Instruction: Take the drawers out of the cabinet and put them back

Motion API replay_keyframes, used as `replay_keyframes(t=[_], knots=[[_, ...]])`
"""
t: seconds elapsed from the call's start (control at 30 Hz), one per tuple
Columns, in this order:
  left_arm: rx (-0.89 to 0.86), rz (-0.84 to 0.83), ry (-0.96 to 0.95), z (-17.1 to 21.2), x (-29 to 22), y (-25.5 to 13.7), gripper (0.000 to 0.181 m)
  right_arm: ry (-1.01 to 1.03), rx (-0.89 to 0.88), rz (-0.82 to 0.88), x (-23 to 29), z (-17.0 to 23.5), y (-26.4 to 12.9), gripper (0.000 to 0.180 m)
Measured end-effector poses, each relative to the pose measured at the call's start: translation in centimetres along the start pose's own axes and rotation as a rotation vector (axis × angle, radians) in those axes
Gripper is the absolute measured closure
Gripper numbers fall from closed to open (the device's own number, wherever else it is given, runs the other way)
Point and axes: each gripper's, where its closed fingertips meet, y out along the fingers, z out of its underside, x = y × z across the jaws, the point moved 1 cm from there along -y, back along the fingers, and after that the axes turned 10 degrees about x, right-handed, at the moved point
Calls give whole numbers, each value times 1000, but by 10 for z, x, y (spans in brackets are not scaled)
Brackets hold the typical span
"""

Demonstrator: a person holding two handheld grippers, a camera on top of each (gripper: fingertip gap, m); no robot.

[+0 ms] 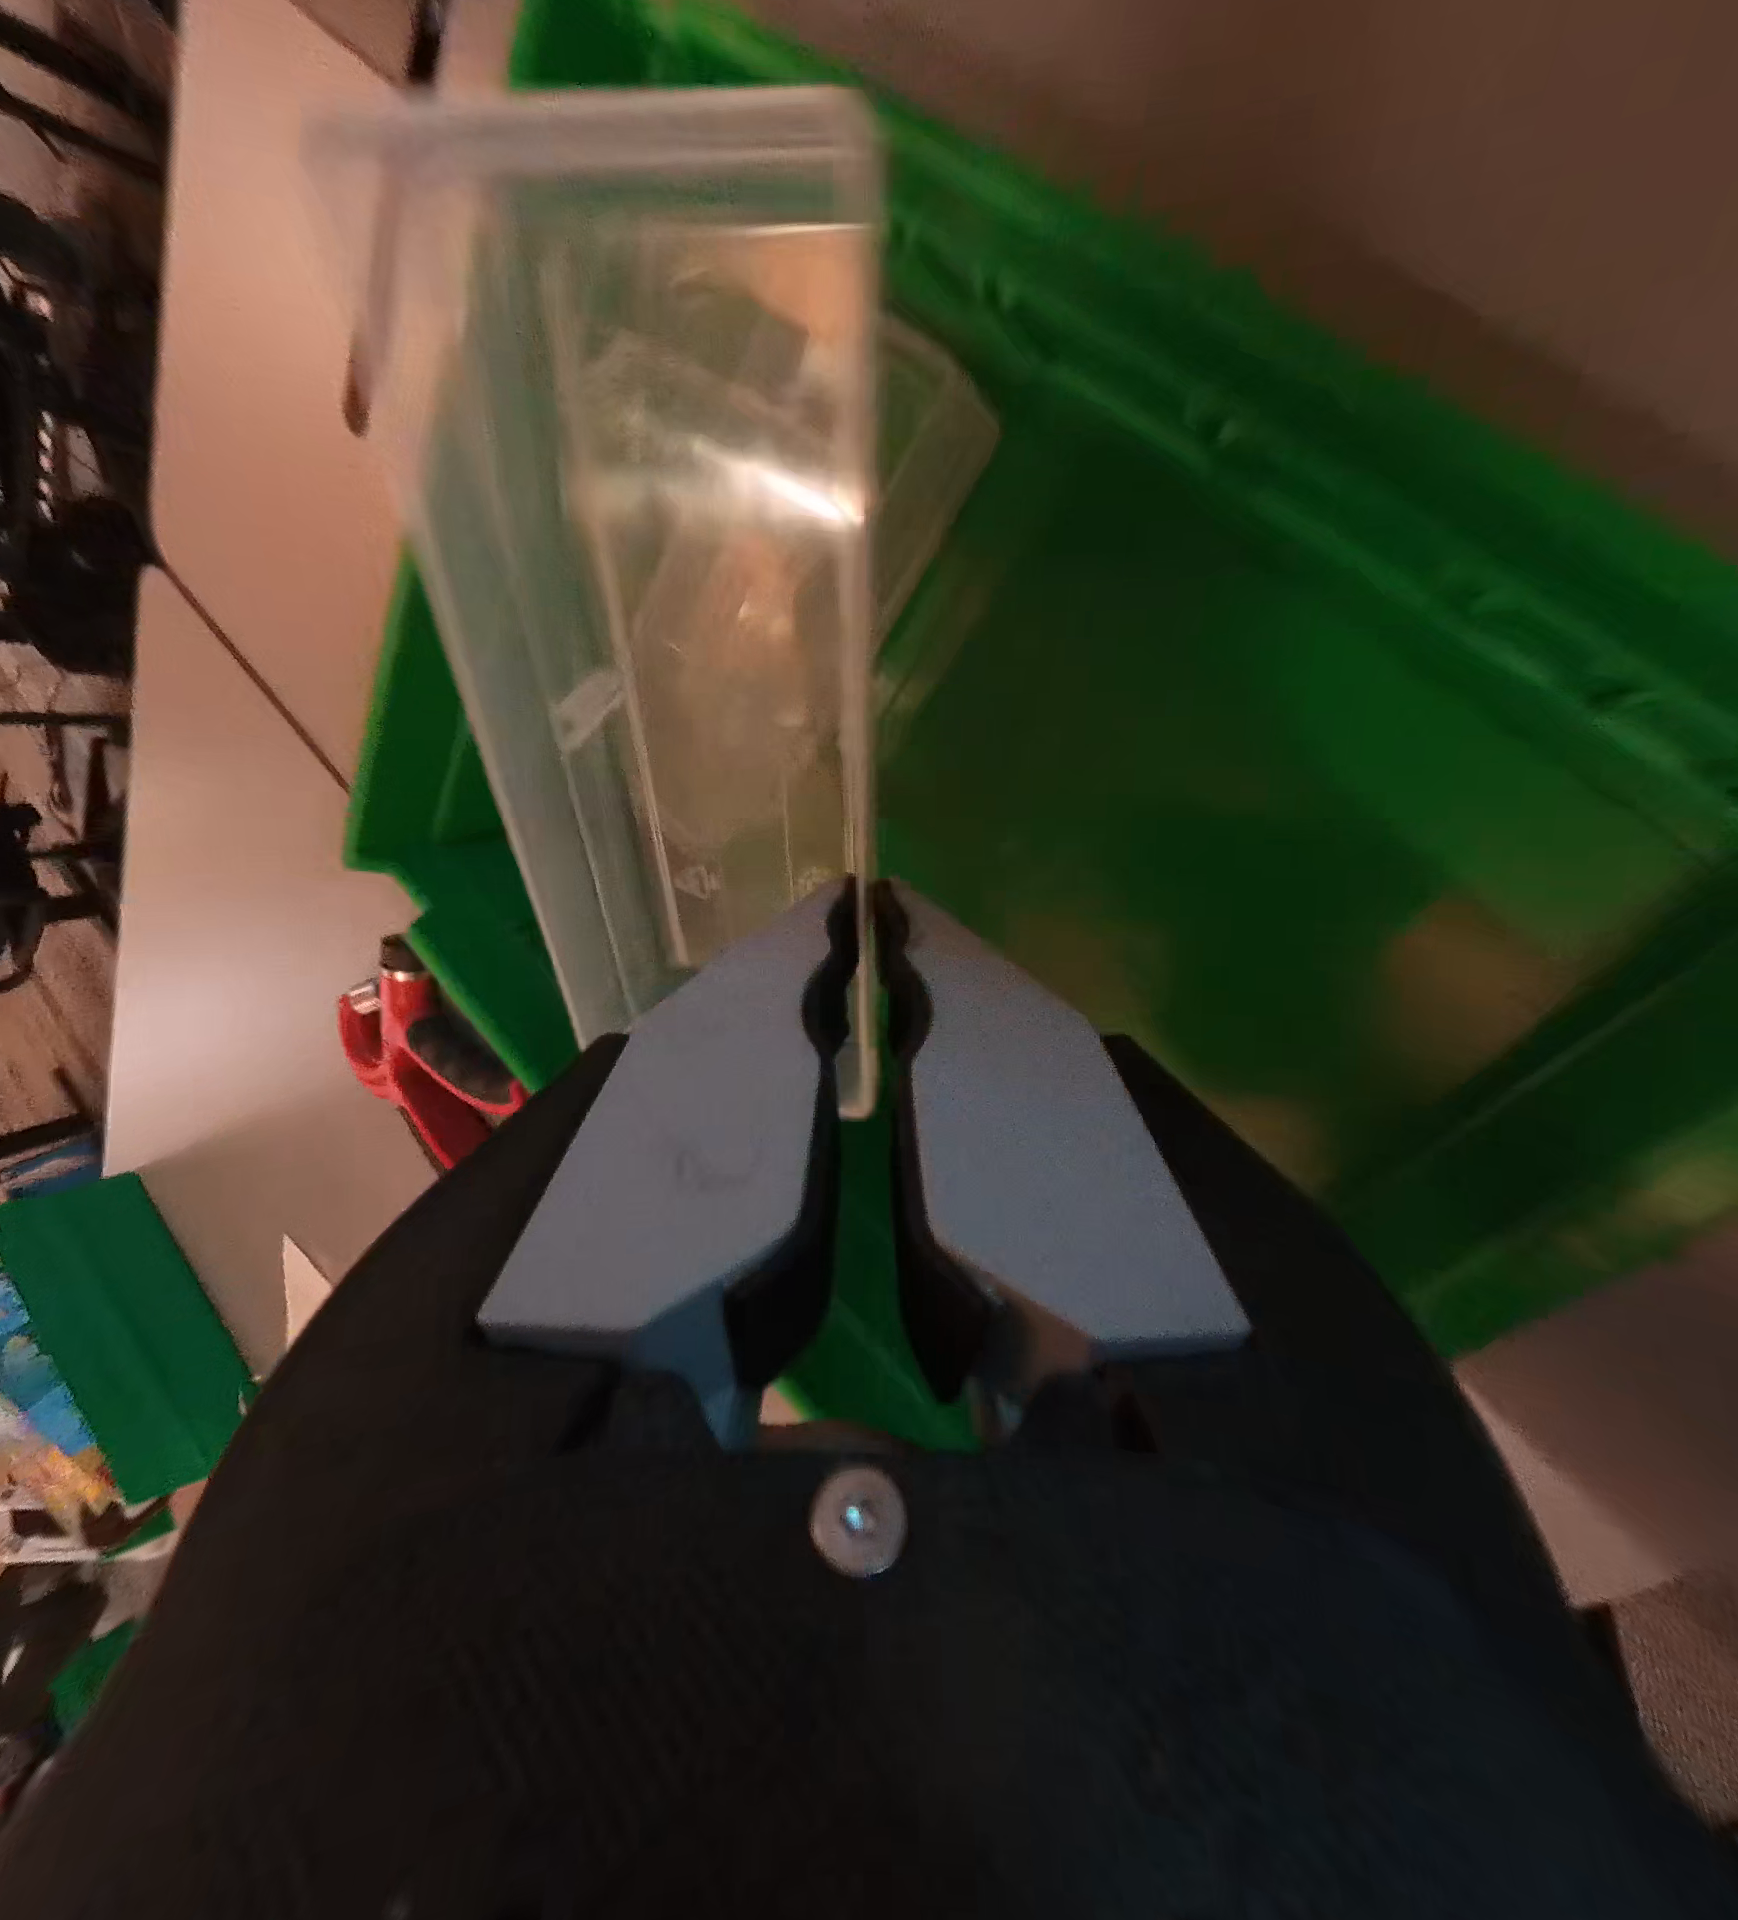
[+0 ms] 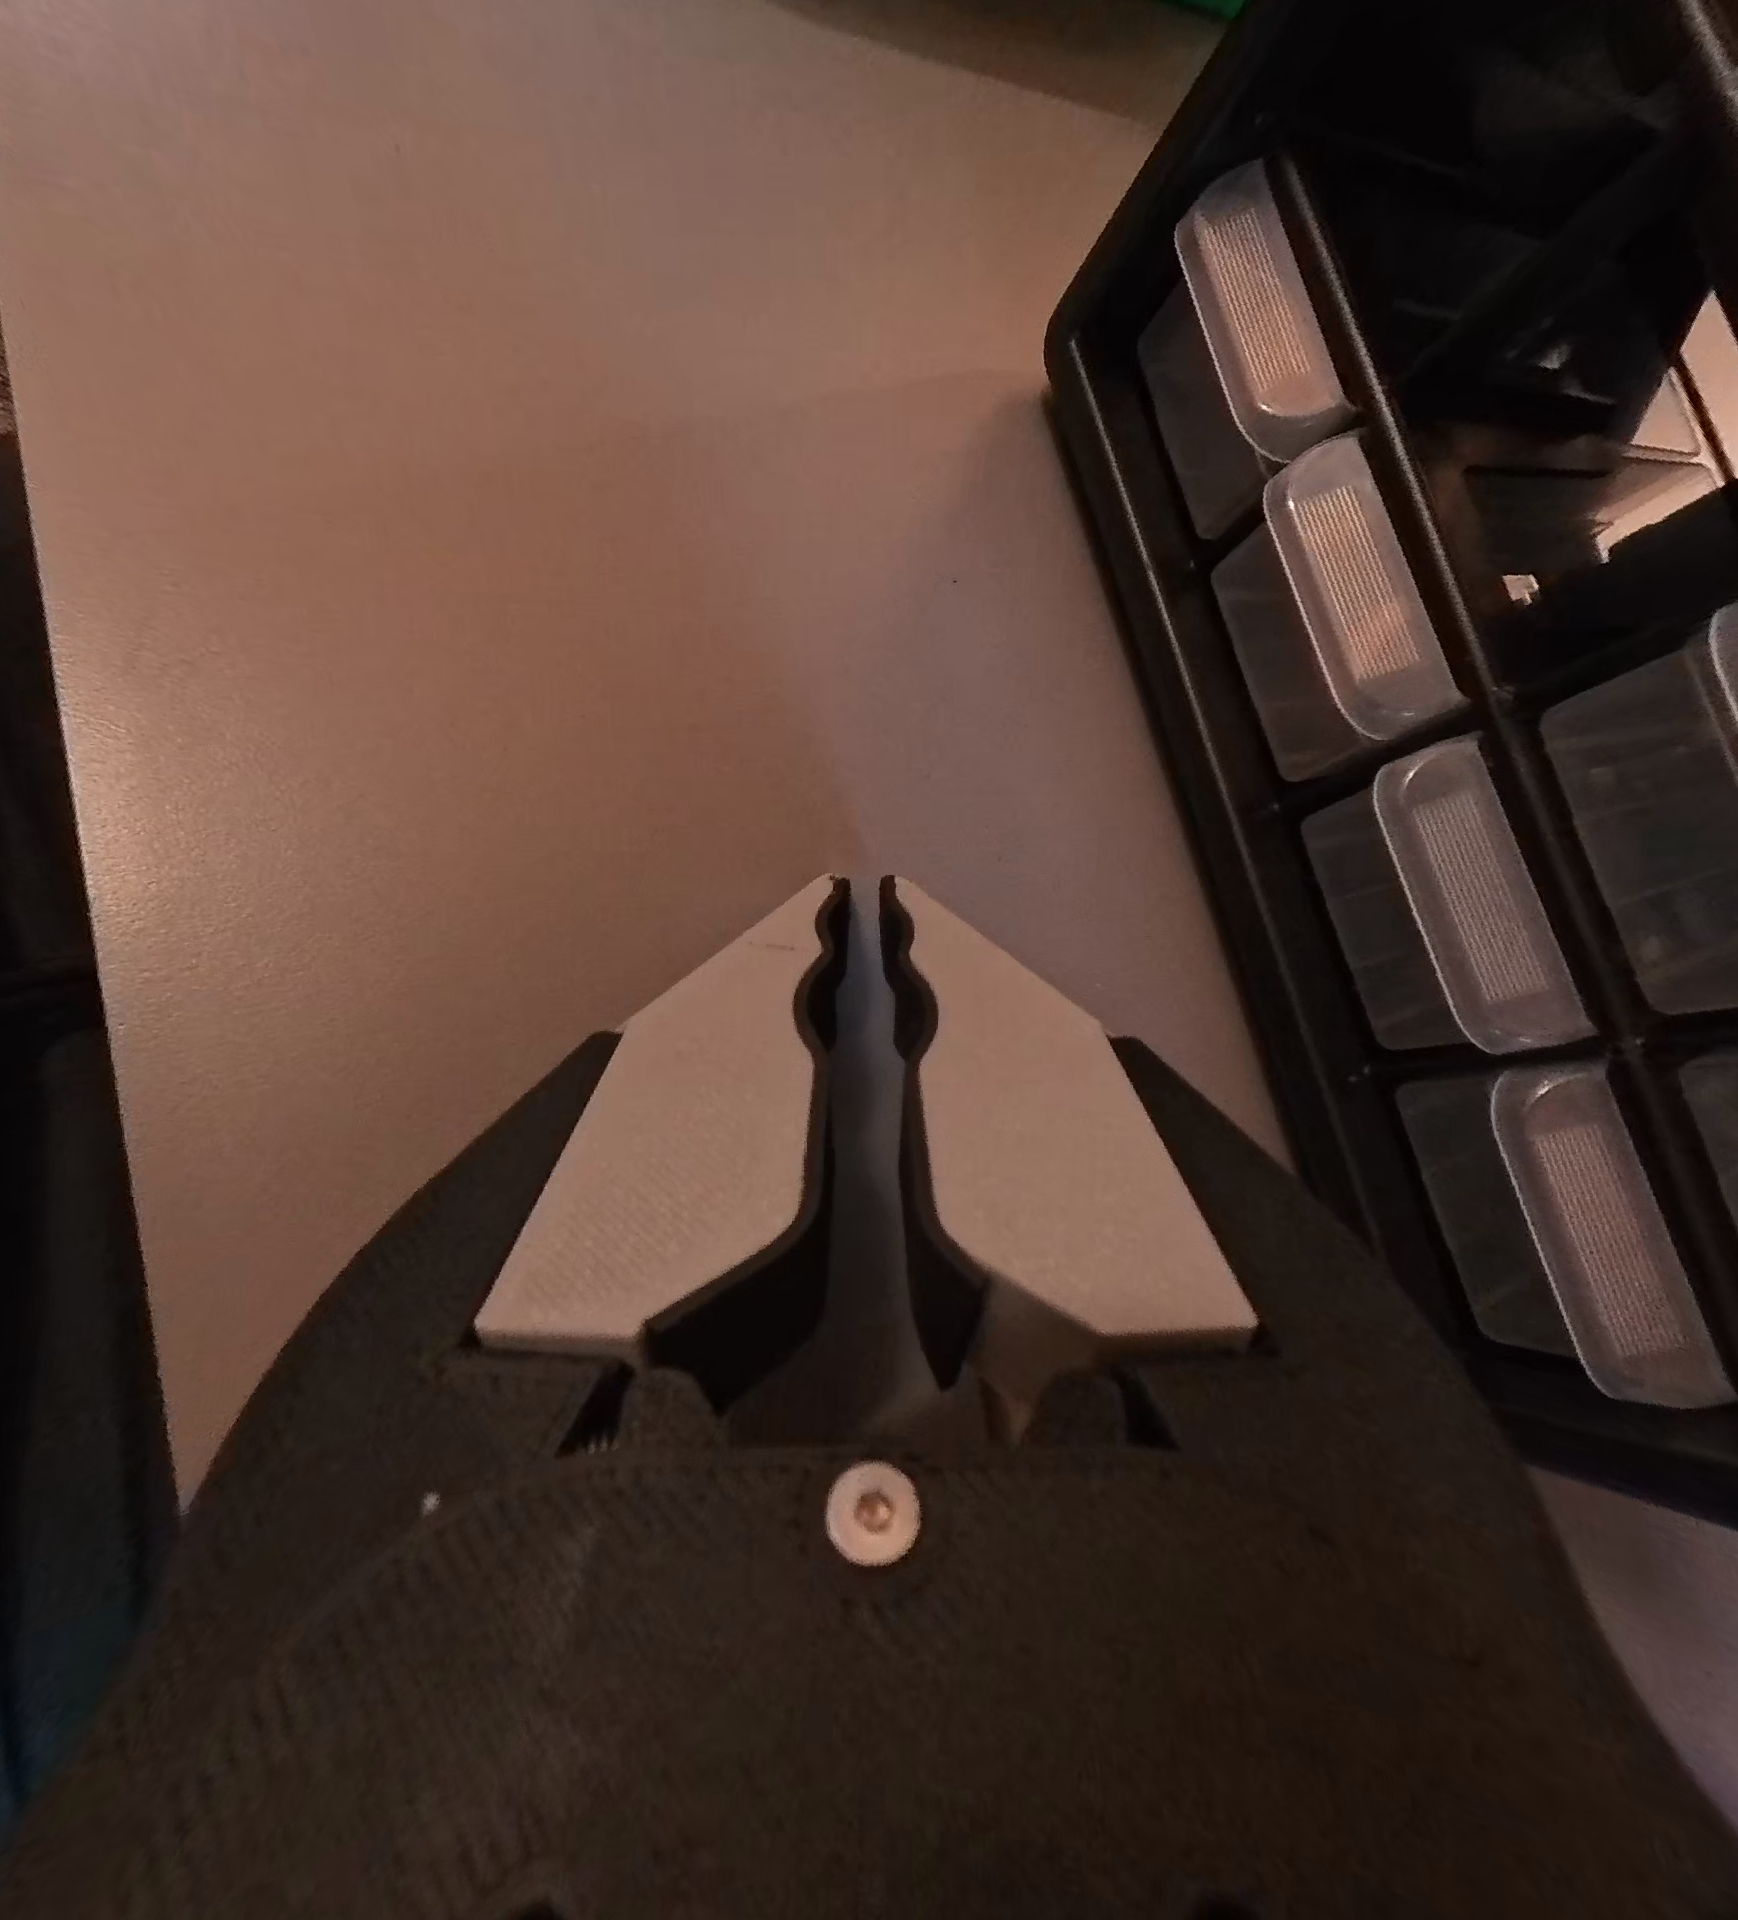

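Pale tabletop (image 2: 491,499) fills most of what we see on the right side, and it shows again at the left of the other view. Our right gripper (image 2: 858,885) hangs over a bare part of it, with its jaws together and nothing between them. Just to its right stands the black cabinet (image 2: 1104,436). We see it tipped in this view. Four small clear drawers (image 2: 1457,894) sit in a row in their slots, and bigger ones sit beside them. Some slots higher up look dark and open.

Our left gripper (image 1: 863,883) has its jaws clamped on the thin wall of one clear drawer (image 1: 657,488). That drawer is out of the cabinet and sticks out away from us. It looks blurry, but we can see small things inside it. We cannot tell what they are. Behind it lies a big green bin (image 1: 1364,727), and we cannot tell if the drawer touches it. A red tool (image 1: 397,1049) lies near the bin's lower left edge.
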Motion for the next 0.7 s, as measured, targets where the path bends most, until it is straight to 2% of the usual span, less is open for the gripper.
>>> replay_keyframes(t=[0.03,0.17,0.37,0.57,0.7], knots=[[-22,-5,-5,-4,0,-12,180,2,-2,0,0,0,0,177],[-167,38,16,-38,-28,-60,180,8,-32,7,-1,-4,-4,178],[-293,95,154,-97,-126,-114,180,40,-126,30,-7,-14,-19,175],[-271,154,315,-125,-220,-108,181,118,-307,29,-19,-28,-48,169],[-232,276,380,-138,-274,-86,181,177,-360,45,-31,-29,-58,167]])
